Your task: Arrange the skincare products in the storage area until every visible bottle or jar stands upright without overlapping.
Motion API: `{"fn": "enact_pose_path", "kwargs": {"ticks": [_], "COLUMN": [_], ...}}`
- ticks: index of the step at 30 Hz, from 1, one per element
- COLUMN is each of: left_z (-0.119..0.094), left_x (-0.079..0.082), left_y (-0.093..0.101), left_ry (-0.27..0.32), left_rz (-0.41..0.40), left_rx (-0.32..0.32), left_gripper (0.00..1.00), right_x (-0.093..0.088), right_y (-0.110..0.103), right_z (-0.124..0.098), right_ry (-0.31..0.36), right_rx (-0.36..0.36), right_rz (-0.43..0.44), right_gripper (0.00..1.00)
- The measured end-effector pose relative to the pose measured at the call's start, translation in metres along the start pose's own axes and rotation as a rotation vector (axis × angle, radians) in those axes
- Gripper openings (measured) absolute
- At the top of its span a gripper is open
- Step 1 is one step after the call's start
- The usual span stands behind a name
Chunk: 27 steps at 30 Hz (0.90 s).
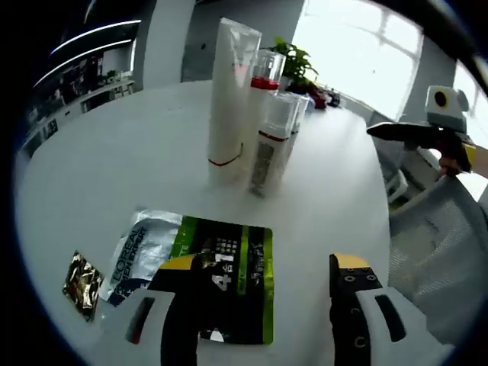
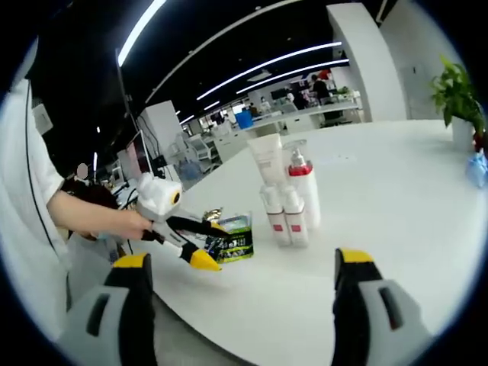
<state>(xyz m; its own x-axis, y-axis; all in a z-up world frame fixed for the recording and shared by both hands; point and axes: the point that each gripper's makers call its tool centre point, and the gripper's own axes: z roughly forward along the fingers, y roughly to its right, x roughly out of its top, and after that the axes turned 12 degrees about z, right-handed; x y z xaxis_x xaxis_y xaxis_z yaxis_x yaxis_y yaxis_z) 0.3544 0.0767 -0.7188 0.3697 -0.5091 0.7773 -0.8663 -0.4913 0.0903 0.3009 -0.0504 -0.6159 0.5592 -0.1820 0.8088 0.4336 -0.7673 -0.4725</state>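
Several skincare products stand upright in a tight cluster on the white table [image 1: 130, 152]: a tall white tube [image 1: 229, 91], a clear-capped pump bottle [image 1: 264, 80] with a red band, and two small white bottles [image 1: 271, 149]. My left gripper [image 1: 265, 263] is open, low over a black-and-green sachet [image 1: 236, 267] lying flat. My right gripper [image 2: 242, 259] is open and empty, well short of the tube [image 2: 267, 160], pump bottle [image 2: 303, 183] and small bottles [image 2: 284, 215]. From the left, the left gripper [image 2: 210, 244] reaches over the sachet [image 2: 236, 238].
A silver sachet [image 1: 145, 248] and a small gold packet [image 1: 82, 276] lie flat left of the black one. A grey chair [image 1: 435, 244] stands at the table's right edge. A potted plant [image 2: 457, 99] sits on the far side. A person's arm [image 2: 84, 213] holds the left gripper.
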Motion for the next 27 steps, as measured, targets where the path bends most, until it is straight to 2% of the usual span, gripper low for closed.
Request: {"fn": "enact_pose_path", "kwargs": {"ticks": [3, 8, 12, 17, 23, 27], "left_z": [-0.011, -0.032, -0.045, -0.062, -0.077, -0.087], "left_x": [-0.004, -0.004, -0.005, -0.004, -0.013, -0.014], "left_y": [0.002, 0.003, 0.003, 0.005, 0.019, 0.029], "left_ry": [0.000, 0.034, 0.039, 0.073, 0.065, 0.080], "left_rz": [-0.033, -0.103, -0.132, -0.177, -0.196, -0.201], "left_rx": [0.020, 0.065, 0.086, 0.138, 0.152, 0.172], "left_gripper": [0.70, 0.74, 0.77, 0.80, 0.82, 0.85], "right_x": [0.000, 0.001, 0.003, 0.005, 0.003, 0.004], "right_y": [0.000, 0.001, 0.004, 0.004, 0.000, -0.002], "right_z": [-0.001, -0.003, -0.005, -0.010, -0.012, -0.014], "right_ry": [0.001, 0.002, 0.013, 0.028, 0.017, 0.019], "right_rx": [-0.003, -0.011, -0.039, -0.054, -0.057, -0.066], "right_rz": [-0.005, -0.015, -0.015, -0.011, -0.031, -0.031], "right_gripper": [0.99, 0.99, 0.99, 0.99, 0.99, 0.99]}}
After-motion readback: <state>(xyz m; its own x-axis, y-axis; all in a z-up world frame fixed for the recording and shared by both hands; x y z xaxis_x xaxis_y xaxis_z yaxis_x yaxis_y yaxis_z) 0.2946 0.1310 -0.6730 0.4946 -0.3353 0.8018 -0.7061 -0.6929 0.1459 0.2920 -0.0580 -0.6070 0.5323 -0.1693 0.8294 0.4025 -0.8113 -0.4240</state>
